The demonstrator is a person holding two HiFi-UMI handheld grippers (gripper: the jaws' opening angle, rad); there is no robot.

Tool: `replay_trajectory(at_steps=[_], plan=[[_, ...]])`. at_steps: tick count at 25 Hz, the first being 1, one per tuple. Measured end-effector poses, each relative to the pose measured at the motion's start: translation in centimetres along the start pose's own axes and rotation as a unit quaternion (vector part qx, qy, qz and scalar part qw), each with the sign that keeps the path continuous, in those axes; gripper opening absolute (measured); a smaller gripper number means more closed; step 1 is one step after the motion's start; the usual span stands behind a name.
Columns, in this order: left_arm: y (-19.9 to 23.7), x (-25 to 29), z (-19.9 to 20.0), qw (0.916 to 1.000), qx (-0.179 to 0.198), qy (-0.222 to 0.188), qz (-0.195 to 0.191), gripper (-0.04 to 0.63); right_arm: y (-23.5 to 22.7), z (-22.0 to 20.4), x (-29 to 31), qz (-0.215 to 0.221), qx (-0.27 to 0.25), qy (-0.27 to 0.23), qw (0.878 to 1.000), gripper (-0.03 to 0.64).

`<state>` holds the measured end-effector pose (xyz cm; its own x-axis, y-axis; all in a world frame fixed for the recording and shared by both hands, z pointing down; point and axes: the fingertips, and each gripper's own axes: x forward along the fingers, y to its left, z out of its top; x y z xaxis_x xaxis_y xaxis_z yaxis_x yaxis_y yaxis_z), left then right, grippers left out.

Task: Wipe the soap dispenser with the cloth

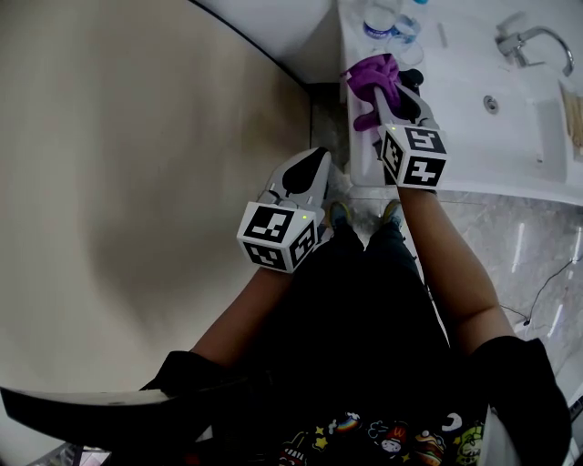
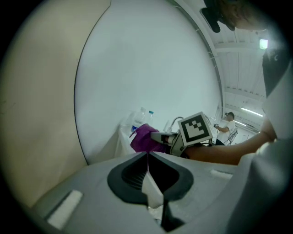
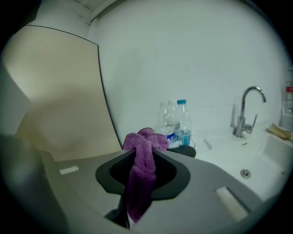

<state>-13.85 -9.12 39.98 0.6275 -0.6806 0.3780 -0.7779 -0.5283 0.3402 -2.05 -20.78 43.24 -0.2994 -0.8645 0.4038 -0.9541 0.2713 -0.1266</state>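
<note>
A purple cloth (image 1: 373, 75) is bunched between the fingers of my right gripper (image 1: 381, 89), which is shut on it above the left end of the white sink counter (image 1: 474, 146). In the right gripper view the cloth (image 3: 139, 183) hangs down through the jaws of that gripper (image 3: 144, 151). My left gripper (image 1: 318, 157) hangs lower and to the left, off the counter, with its jaws together (image 2: 147, 154) and nothing gripped that I can make out. From it I see the right gripper (image 2: 159, 136) and the cloth (image 2: 144, 139). I cannot tell a soap dispenser apart in any view.
Two plastic water bottles (image 3: 179, 121) stand at the counter's back left corner (image 1: 387, 20). A chrome faucet (image 3: 245, 112) rises behind the basin with its drain (image 1: 492, 103). A beige wall (image 1: 137, 182) fills the left. Marble floor (image 1: 528, 246) lies below the counter.
</note>
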Motion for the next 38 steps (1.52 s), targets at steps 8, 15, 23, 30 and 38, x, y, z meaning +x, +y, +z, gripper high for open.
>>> replay_trajectory(at_steps=[8,15,23,30,38], plan=[[0.4,-1.0,0.3,1.0000,0.001,-0.006,0.006,0.008,-0.4,5.0,-1.7,-0.022,0.025,-0.073,0.997,0.106],[1.0,-1.8,-0.2,0.9999,-0.005,-0.002,0.016,0.006,-1.1,-1.9,2.1,-0.036,0.068,0.012,0.997,0.106],[1.9,-2.5,-0.9,0.9997,-0.012,0.002,0.022,0.008,-1.4,-4.9,4.1,-0.065,0.097,0.054,0.992,0.106],[2.0,-2.2,-1.1,0.9997,-0.015,0.003,0.021,0.008,-0.8,-7.8,4.8,-0.059,0.083,0.094,0.990,0.104],[2.0,-1.6,-0.8,0.9997,-0.019,0.004,0.016,0.008,-0.4,-8.8,3.9,-0.038,0.062,0.120,0.990,0.104]])
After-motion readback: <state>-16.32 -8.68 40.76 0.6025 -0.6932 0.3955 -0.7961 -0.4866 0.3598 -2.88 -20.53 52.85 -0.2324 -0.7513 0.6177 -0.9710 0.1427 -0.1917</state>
